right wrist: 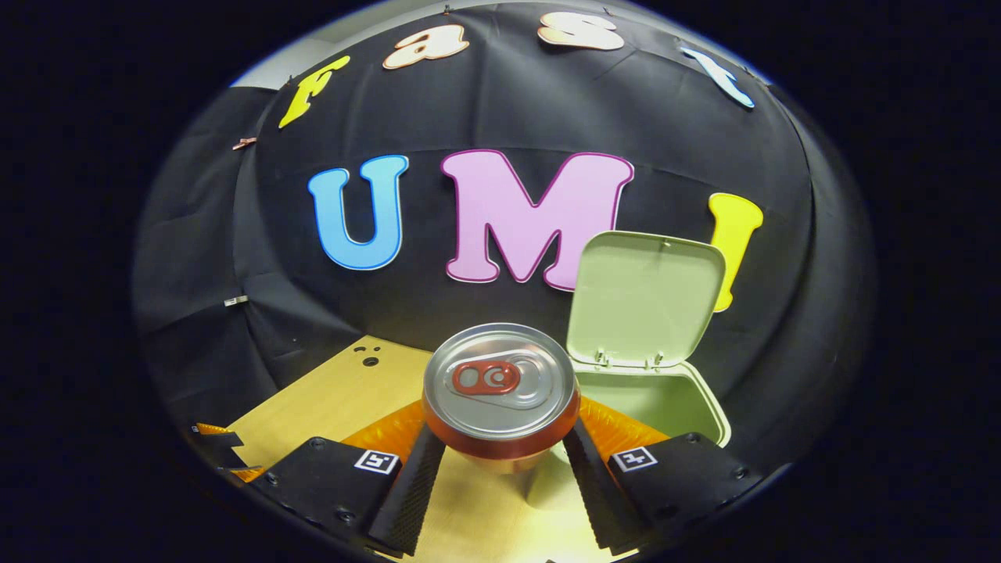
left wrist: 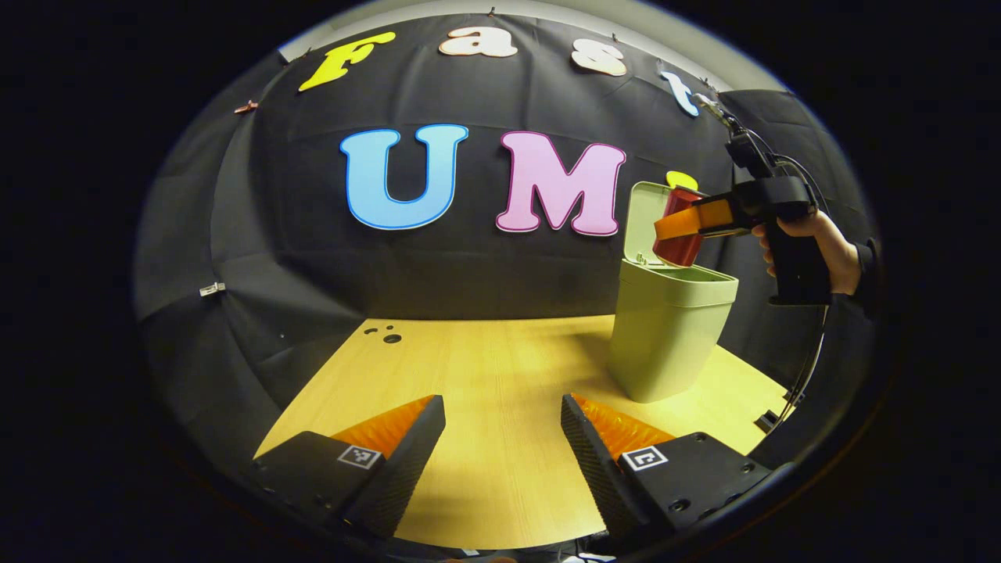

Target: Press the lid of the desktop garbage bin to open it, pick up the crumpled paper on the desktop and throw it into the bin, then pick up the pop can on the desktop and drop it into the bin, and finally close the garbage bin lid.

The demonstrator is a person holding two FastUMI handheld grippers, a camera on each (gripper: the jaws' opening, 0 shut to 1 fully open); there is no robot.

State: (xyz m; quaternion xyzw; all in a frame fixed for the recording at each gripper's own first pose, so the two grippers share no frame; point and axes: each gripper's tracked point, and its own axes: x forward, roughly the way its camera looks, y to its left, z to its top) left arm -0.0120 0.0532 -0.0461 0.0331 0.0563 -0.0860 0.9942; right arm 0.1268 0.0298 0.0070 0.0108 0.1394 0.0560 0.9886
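A light green desktop bin (left wrist: 671, 336) stands on the wooden table (left wrist: 485, 375) at the right, its lid (left wrist: 645, 223) swung up and back. My right gripper (left wrist: 688, 223), held by a hand (left wrist: 821, 246), hovers over the bin's mouth shut on a red pop can (left wrist: 677, 234). In the right gripper view the can (right wrist: 500, 391) sits upright between the fingers (right wrist: 418, 477), silver top facing the camera, with the open bin (right wrist: 665, 399) and its raised lid (right wrist: 645, 301) just beyond. My left gripper (left wrist: 503, 438) hangs open low over the table with nothing between its fingers.
Small dark holes (left wrist: 387, 335) mark the table's far left corner. Black cloth walls close in behind and on both sides. A cable (left wrist: 809, 360) hangs down at the right edge of the table. The other gripper's fingertips (right wrist: 223, 453) peek in at lower left.
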